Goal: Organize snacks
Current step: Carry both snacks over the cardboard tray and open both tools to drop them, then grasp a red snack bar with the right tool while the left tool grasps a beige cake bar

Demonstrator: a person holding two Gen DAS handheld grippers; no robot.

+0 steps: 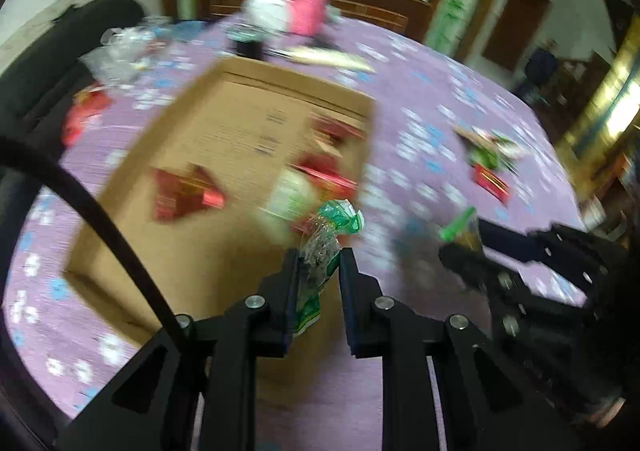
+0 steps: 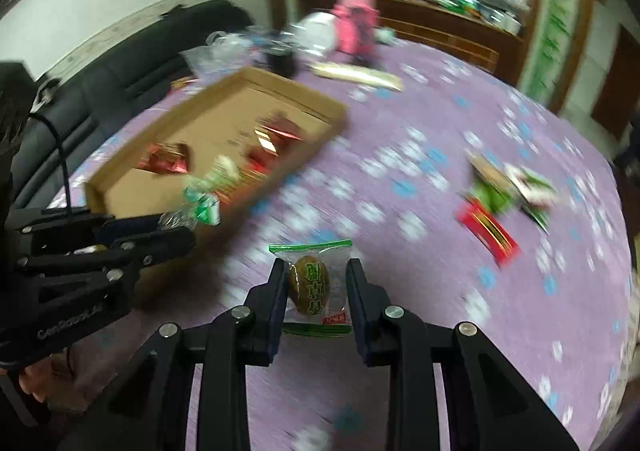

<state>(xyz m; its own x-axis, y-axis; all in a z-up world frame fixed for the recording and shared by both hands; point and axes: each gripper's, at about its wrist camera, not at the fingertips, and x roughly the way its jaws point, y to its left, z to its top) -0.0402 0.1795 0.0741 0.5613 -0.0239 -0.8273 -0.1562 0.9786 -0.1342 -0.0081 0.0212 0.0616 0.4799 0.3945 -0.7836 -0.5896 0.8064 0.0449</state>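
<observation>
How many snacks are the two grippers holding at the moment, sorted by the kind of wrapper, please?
Twisted clear and green candy, in the left gripper: 1
Flat green-edged packet with a brown snack inside, in the right gripper: 1
Total: 2

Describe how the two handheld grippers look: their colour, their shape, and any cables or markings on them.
Both grippers are matte black. The left gripper and the right gripper each have two flat, narrow fingers on angular linkage arms with triangular cut-outs, joined by round silver bolts. A black cable curves along the left one. White lettering marks its side; it is too blurred to read surely.
</observation>
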